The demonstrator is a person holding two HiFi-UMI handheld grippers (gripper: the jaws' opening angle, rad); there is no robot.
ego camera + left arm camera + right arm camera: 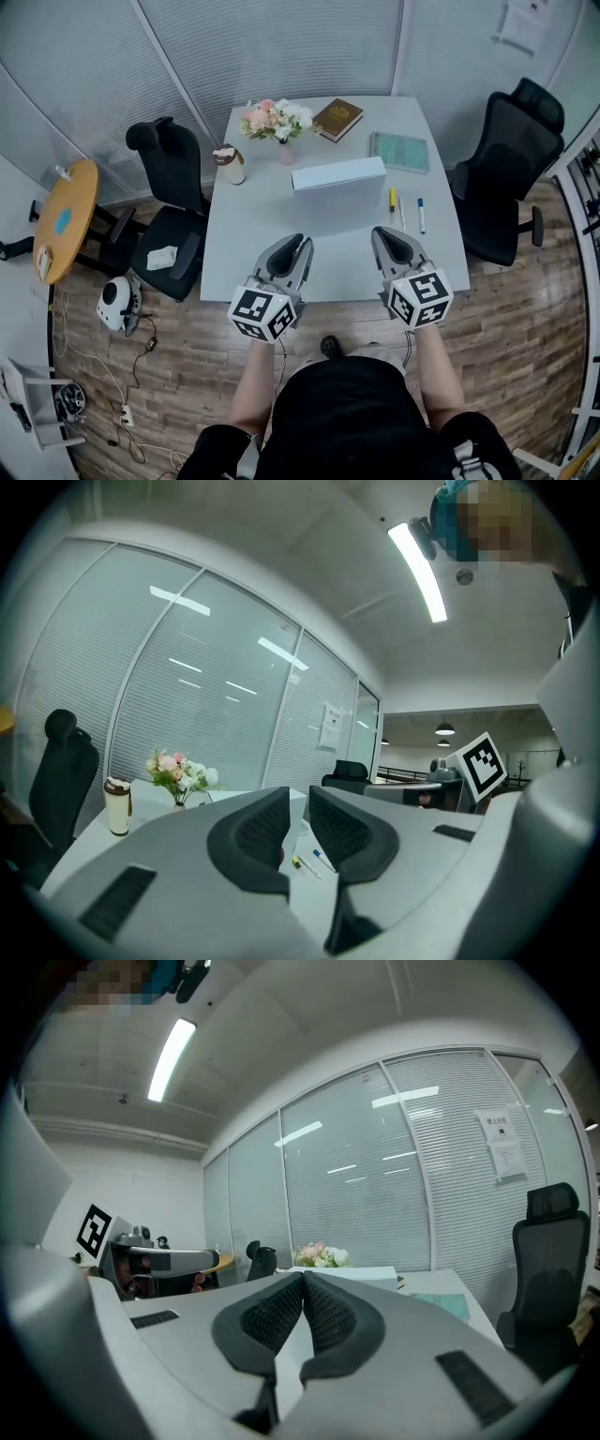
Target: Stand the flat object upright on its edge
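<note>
Seen from above, a person in a black top stands at the near edge of a pale grey rectangular tabletop [281, 225], one arm stretched forward on each side. Each hand holds a grey two-jaw tool topped by a cube with black-and-white square markers.

The left tool [298, 242] hovers over the near left part of the tabletop. In its own view the left tool [298, 803] has its dark ribbed pads a narrow gap apart with nothing between them. The right tool [382, 232] hovers over the near right part, and in its own view the right tool [302, 1283] has its pads pressed together at the tips, holding nothing.

The white flat rectangular box [337, 173] sits at the middle of the tabletop, well apart from both tools. It appears to stand upright on its long edge, though the steep angle makes that hard to confirm.

Behind the box are a bunch of pink and white flowers [275, 119], a brown hardback book [337, 118] and a teal book [400, 151]. A white cup with a brown lid [230, 164] stands at the left edge. A yellow marker [392, 199] and a white pen with a blue cap [420, 214] lie just right of the box.

A black office chair [173, 206] stands on the left and another black office chair [506, 178] on the right, on a wooden plank floor [525, 319].
</note>
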